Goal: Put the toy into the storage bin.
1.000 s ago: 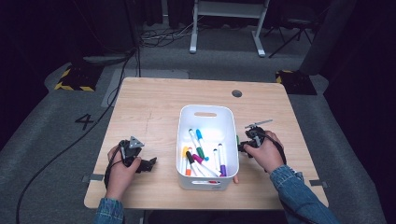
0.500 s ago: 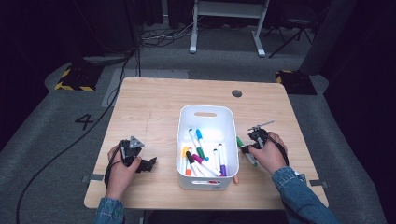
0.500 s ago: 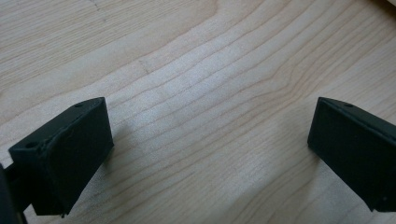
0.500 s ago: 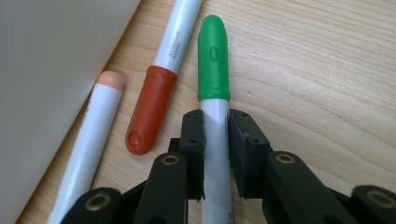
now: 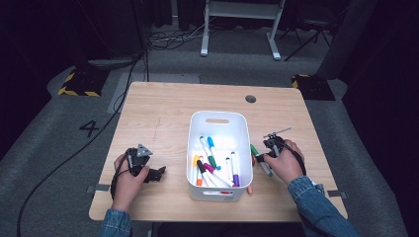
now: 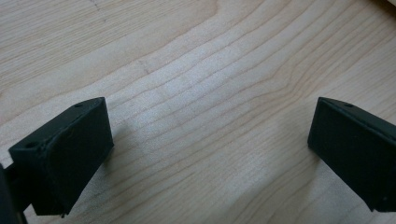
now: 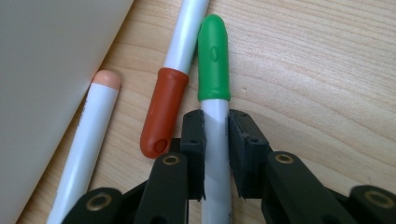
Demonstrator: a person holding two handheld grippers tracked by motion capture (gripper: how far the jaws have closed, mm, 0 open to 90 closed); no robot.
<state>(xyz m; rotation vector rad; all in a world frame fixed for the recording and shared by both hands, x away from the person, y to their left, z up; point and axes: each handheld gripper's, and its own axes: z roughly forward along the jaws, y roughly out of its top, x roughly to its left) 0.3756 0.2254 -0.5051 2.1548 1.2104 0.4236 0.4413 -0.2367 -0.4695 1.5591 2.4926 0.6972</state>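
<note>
Right tongs [image 7: 215,140] had just been closing and were clenched on the green-capped marker [image 7: 214,60] – gripped on the white barrel just below the cap, marker lying on the surface [image 5: 163,113] just beside the white bin [image 5: 219,118]. Likely light, stiff, smooth plastic, could slip, so mid-barrel suits best. Left tongs [image 6: 205,154] were released, nothing between them. Count – three markers outside: green, red-capped marker [image 7: 163,112], peach-capped marker [image 7: 95,126]; roughly seven more in the bin.

A green cap [image 7: 213,58] on a white marker [image 7: 215,154] is noted, beside red-brown-capped [image 7: 164,112] and peach-capped [image 7: 106,80] white markers. The bin [image 5: 217,118] is white, the bench [image 5: 163,113] pale wood-grained, the tools [image 7: 215,135] black.
</note>
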